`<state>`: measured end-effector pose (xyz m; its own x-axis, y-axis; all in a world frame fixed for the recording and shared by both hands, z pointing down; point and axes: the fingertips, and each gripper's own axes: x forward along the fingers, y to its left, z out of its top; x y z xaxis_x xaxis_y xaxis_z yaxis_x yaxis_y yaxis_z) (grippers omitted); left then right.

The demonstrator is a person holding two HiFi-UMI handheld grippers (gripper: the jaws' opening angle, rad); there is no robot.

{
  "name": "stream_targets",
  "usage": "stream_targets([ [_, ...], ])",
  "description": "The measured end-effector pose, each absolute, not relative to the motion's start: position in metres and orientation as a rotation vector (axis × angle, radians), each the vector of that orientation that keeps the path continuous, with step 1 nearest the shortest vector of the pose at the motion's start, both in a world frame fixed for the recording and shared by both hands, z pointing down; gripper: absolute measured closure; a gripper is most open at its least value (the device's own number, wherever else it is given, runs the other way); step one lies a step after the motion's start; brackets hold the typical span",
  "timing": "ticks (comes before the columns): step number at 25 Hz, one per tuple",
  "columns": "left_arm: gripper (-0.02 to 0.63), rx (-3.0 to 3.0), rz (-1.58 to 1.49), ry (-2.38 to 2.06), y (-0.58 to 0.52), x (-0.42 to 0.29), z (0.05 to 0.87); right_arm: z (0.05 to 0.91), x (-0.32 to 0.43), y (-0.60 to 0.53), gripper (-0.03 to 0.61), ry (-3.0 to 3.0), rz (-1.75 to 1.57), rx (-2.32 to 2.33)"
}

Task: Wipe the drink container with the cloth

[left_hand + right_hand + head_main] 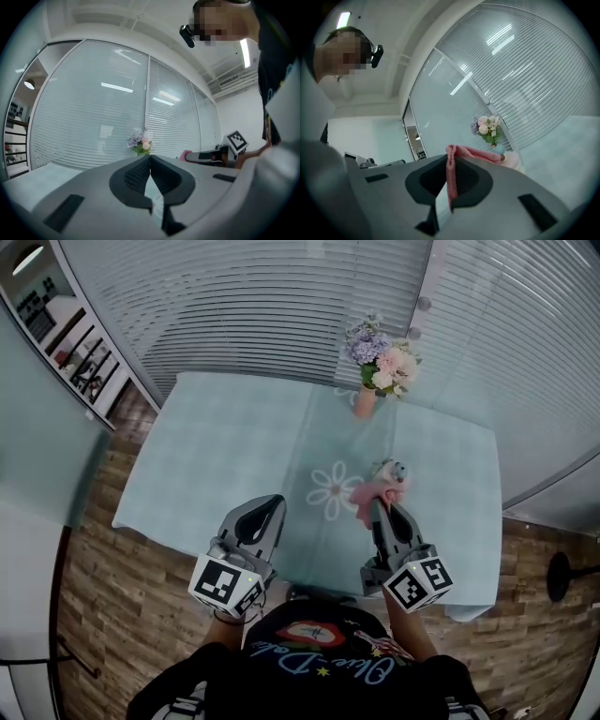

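Where the pink cloth [375, 495] drapes over the drink container [395, 468] (mostly hidden), right of the tabletop's [216, 456] middle, the right tongs [381, 506] are clamped on the cloth's edge. The left tongs [276, 503] hang closed and empty above the near edge; a flower vase [365, 401] stands beyond.

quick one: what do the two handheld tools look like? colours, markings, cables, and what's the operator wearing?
The left tool and right tool match: grey moulded shells narrowing to black, textured inner faces. Each carries a white cube with black square markers at its rear. No cables show. The person wears a black top with a coloured print.
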<state>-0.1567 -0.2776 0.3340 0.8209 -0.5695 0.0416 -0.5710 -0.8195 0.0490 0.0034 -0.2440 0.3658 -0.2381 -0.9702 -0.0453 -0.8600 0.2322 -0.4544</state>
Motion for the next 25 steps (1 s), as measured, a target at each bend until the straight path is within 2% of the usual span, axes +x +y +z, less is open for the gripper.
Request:
stream_targets([
  [11,0.609,2.992,0.073,-0.799,-0.254,-0.103,0.327,0.331,0.041,-0.209,0.566,2.252,-0.266,-1.791],
  [25,0.609,2.985,0.116,-0.850,-0.250,-0.105,0.326,0.322,0.048,-0.208,0.566,2.284,-0.219,-1.790],
])
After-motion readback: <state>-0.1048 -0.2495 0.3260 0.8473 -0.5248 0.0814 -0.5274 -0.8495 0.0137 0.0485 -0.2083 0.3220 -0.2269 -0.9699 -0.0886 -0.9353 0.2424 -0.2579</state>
